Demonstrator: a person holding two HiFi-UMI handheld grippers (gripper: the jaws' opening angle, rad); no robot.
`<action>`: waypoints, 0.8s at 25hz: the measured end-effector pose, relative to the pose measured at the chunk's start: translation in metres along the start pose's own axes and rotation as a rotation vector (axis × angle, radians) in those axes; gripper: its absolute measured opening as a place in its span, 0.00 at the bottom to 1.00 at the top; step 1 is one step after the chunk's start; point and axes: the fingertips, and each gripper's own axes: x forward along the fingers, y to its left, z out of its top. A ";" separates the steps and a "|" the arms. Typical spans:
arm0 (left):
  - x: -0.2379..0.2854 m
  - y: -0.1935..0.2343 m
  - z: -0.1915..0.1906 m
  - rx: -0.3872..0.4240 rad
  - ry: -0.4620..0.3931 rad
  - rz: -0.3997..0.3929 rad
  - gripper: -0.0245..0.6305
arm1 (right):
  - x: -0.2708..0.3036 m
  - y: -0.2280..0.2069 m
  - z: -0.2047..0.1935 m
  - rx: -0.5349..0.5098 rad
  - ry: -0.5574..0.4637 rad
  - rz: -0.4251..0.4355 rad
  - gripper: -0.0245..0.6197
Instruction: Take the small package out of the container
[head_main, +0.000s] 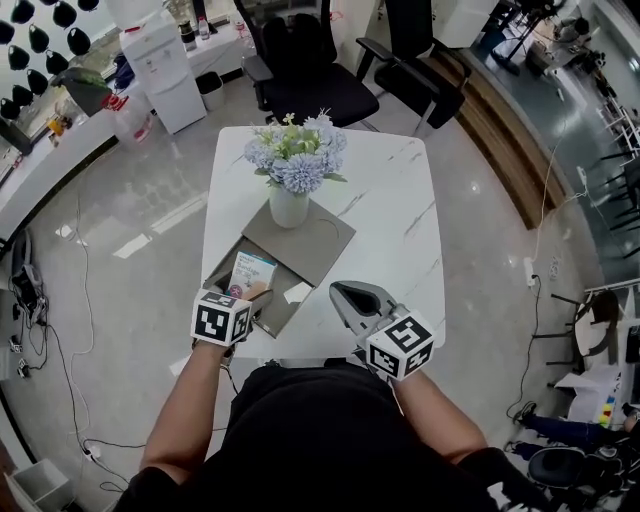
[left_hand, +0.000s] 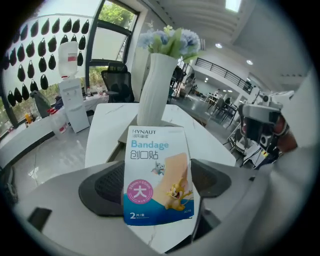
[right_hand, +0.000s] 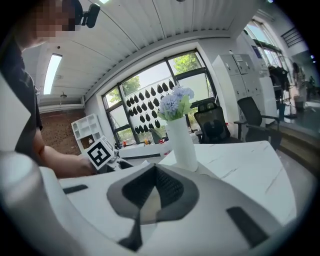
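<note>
The small package (left_hand: 150, 150) is a white and blue bandage packet with a cartoon print. My left gripper (left_hand: 159, 184) is shut on it, and the packet stands upright between the dark pads. In the head view the packet (head_main: 252, 270) sits above the open part of a flat brown container (head_main: 232, 268), with the left gripper (head_main: 255, 298) at its near edge. I cannot tell whether the packet still touches the container. My right gripper (head_main: 338, 290) rests shut over the white table, to the right of the container. Its jaws (right_hand: 150, 186) hold nothing.
A white vase of pale blue flowers (head_main: 290, 205) stands on the container's brown lid (head_main: 315, 245), just behind the packet. A small white slip (head_main: 297, 292) lies by the container. The table's front edge (head_main: 300, 352) is near my body. Office chairs (head_main: 310, 80) stand beyond it.
</note>
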 end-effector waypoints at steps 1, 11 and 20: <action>-0.004 -0.002 0.002 -0.007 -0.023 -0.007 0.67 | -0.001 0.002 0.003 -0.002 -0.004 0.001 0.04; -0.059 -0.047 0.049 0.061 -0.330 -0.085 0.67 | -0.017 0.007 0.042 -0.090 -0.117 -0.016 0.04; -0.109 -0.069 0.086 0.123 -0.483 -0.119 0.67 | -0.020 0.014 0.049 -0.073 -0.157 0.015 0.04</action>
